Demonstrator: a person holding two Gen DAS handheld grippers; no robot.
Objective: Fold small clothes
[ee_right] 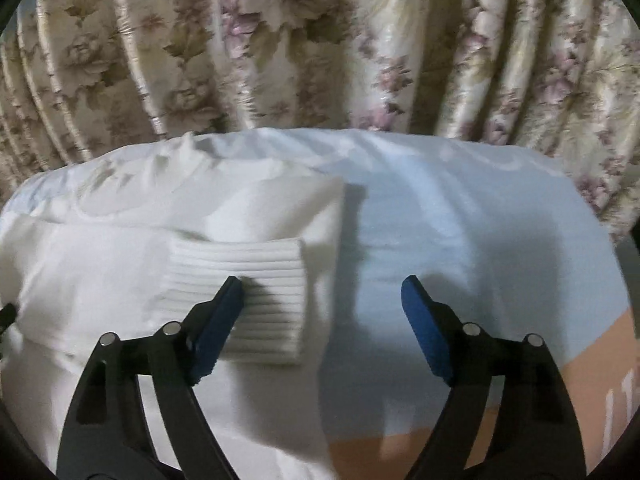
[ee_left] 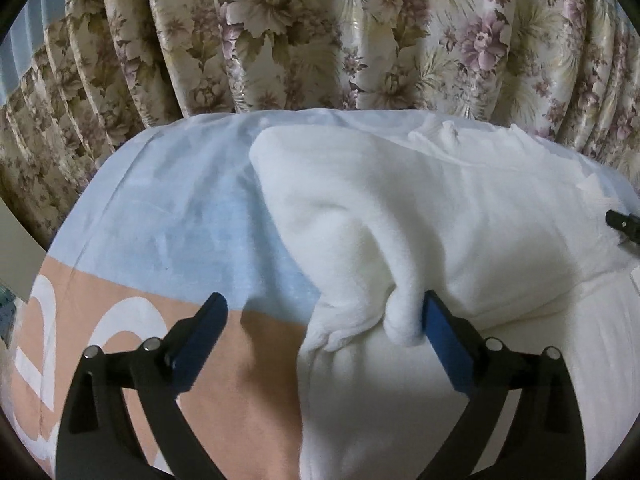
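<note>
Backdrop: floral curtain (ee_left: 320,40) hangs in pleats across the top of both views, right behind the work surface.
Surface: bed sheet (ee_left: 180,216), pale blue with a peach block and white lettering at lower left of the left-wrist view; smooth, a few shallow creases.
Task item: white sweater (ee_left: 460,216), soft fleecy knit, fills the centre and right of the left-wrist view and the left half of the right-wrist view.
Sweater state: partly folded, by my reading. One sleeve is laid across the body, its ribbed cuff (ee_right: 248,304) lying flat at centre-left of the right-wrist view. Neck end appears to sit at the far side by the curtain, though it is too washed out to be sure.
Left gripper (ee_left: 324,312): jaws wide apart; a raised bunch of sweater fabric sits against the inner face of the right-hand finger, and the left-hand finger is over bare sheet. Nothing pinched.
Right gripper (ee_right: 320,292): jaws wide; the left-hand finger overlaps the cuff, the right-hand finger is over blue sheet. Contact with the cuff cannot be judged.
Step in hand (judgement): between folds, sleeve tucked, both tools free.
Next move (judgement): left jaws need to close on the bunched near-left edge and carry it over the body, keeping the layers from dragging; right side may need to pin the cuff.
Risk (judgement): thick pile could slip or bulge.
</note>
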